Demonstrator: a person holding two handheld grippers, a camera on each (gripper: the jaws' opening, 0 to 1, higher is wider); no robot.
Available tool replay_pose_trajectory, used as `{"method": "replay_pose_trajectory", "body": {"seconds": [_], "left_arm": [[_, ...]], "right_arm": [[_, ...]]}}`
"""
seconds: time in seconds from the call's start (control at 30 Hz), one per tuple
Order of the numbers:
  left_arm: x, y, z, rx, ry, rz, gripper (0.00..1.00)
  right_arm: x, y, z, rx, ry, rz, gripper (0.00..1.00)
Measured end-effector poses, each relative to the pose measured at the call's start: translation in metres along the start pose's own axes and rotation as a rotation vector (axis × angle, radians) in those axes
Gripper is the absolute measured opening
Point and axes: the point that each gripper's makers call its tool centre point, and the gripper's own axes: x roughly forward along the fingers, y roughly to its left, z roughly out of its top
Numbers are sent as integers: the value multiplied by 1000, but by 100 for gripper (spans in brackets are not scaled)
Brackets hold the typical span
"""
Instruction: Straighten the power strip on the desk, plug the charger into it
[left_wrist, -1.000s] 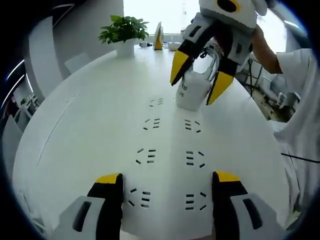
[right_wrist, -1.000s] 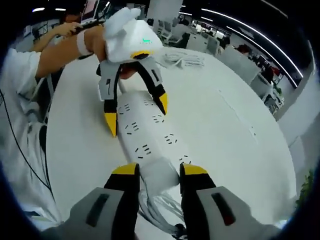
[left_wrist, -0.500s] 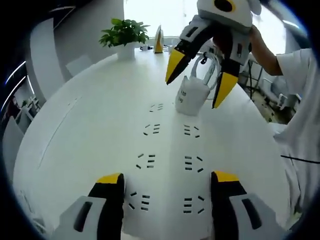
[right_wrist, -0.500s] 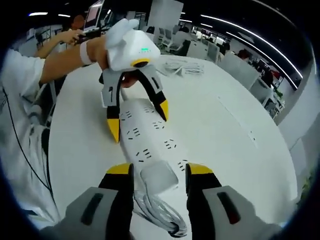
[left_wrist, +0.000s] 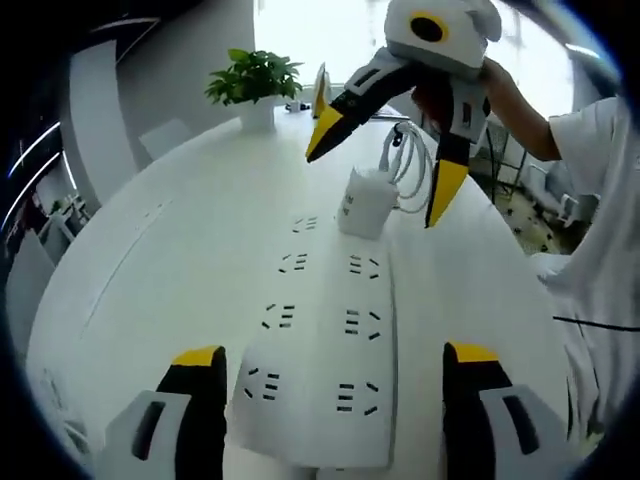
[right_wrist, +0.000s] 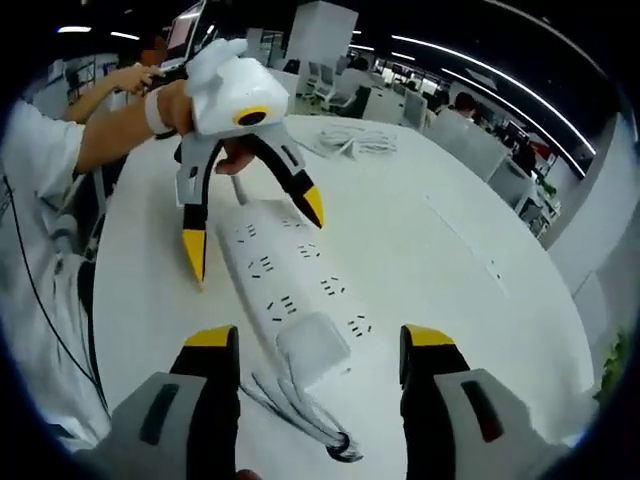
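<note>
White power strip (left_wrist: 325, 370) lies flat on the white desk (left_wrist: 170, 260), running fwd between the jaws of the left gripper (left_wrist: 335, 365) in left gripper view. Jaws spread wide, released, nothing gripped; strip's near end sits between them w/o touching either tip. Charger (left_wrist: 363, 200) stands on the strip's far end, w/ its white cable (left_wrist: 408, 165) looped just behind it. Right gripper (left_wrist: 378, 175) comes in from above-right, jaws splayed, one tip on each side of charger, not clamped on it. Potted plant (left_wrist: 255, 80) far ahead-left on desk.

Right gripper view: right gripper (right_wrist: 320, 345) wide open; charger (right_wrist: 313, 345) lies between its tips, closer to the left jaw, on the strip (right_wrist: 280, 280), cable (right_wrist: 300, 415) bundled nearer the camera. Left gripper (right_wrist: 250, 225) hangs past the strip's far end, jaws apart, tips straddling the strip. Person's hand (right_wrist: 180, 105) holds it.
</note>
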Motion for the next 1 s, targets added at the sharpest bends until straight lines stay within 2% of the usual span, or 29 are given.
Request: {"method": "replay_pose_trajectory", "body": {"seconds": [0.13,0.3,0.37,0.5,0.67,0.7,0.8,0.83,0.9,1.0], "left_arm": [[-9,-4,2,3,-18,31,96],[-23,-13,8,-22,-83,63,96],[-27,-18,5,-18,-92,72,96],[-35,-33,-6,-26,-94,89,96],[-41,-49,-12,-75,-124,101,96],[-43,-52,-13,-78,-137,112,96],[-48,-55,-7,-61,-211,141,96],[-52,-57,-7,-85,-233,152,96],[-57,-59,-8,-124,-259,165,96],[-63,-62,-15,-146,-267,190,96]], "right_arm": [[-2,5,-4,9,-5,15,73],[-6,9,-6,50,-39,13,81],[-11,11,-7,73,-55,8,84],[-22,13,-4,184,-116,-1,87],[-30,17,-5,206,-149,-16,95],[-32,18,-6,245,-166,-17,97],[-37,18,-5,268,-205,-27,97],[-39,18,-3,270,-232,-33,97],[-42,20,4,271,-311,-35,97],[-47,22,3,376,-352,-18,97]]}}
